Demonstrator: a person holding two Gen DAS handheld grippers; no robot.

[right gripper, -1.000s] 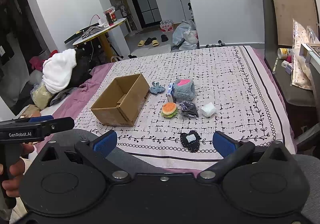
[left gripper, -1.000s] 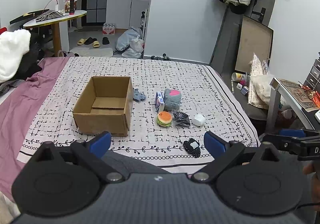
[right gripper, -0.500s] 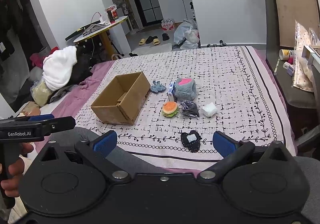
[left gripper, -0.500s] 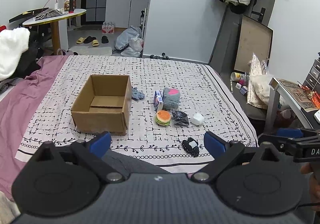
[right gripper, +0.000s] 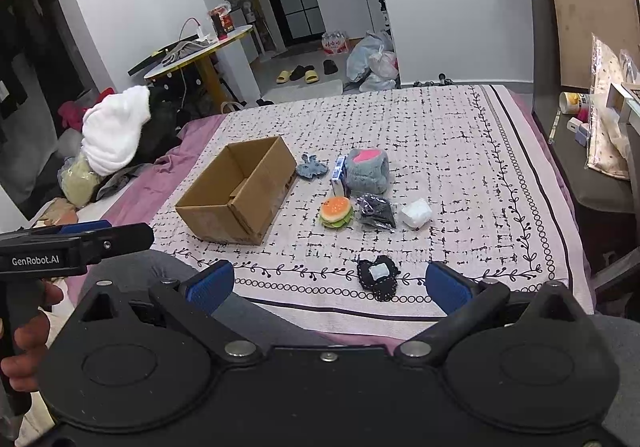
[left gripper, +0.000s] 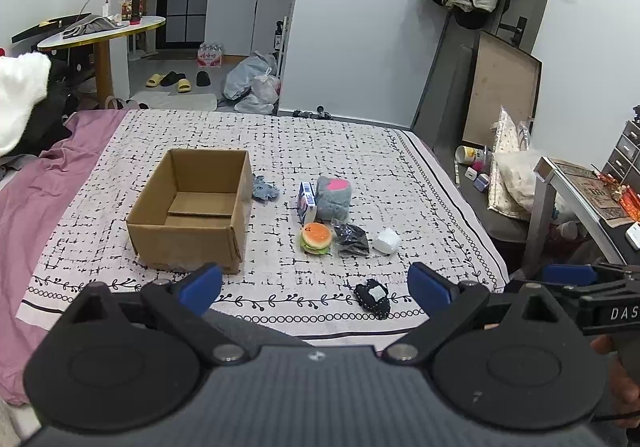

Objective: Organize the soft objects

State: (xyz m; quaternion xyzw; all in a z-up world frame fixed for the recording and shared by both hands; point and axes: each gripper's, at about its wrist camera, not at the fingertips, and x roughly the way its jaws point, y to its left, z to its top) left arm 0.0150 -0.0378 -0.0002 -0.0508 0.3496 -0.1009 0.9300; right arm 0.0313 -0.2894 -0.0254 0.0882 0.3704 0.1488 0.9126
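An open cardboard box [left gripper: 192, 209] [right gripper: 240, 189] stands empty on the patterned bedspread. Right of it lie a small blue-grey plush [left gripper: 264, 189], a blue-and-white carton [left gripper: 307, 201], a grey plush with a pink patch [left gripper: 334, 197] [right gripper: 367, 170], a burger toy [left gripper: 317, 238] [right gripper: 337, 211], a black bag [left gripper: 351, 238], a white lump [left gripper: 387, 240] and a black heart-shaped pad [left gripper: 373, 297] [right gripper: 378, 277]. My left gripper [left gripper: 316, 285] and right gripper [right gripper: 326, 283] are both open and empty, held short of the bed's near edge.
A purple sheet [left gripper: 28, 199] covers the bed's left side, with piled clothes [right gripper: 116, 131] beyond. A desk with drawers [left gripper: 592, 191] and a chair [right gripper: 592, 175] stand to the right. A round table [left gripper: 100, 31], slippers and bags sit on the floor behind.
Both views have shifted only slightly; the objects on the bed have stayed put and both grippers remain open.
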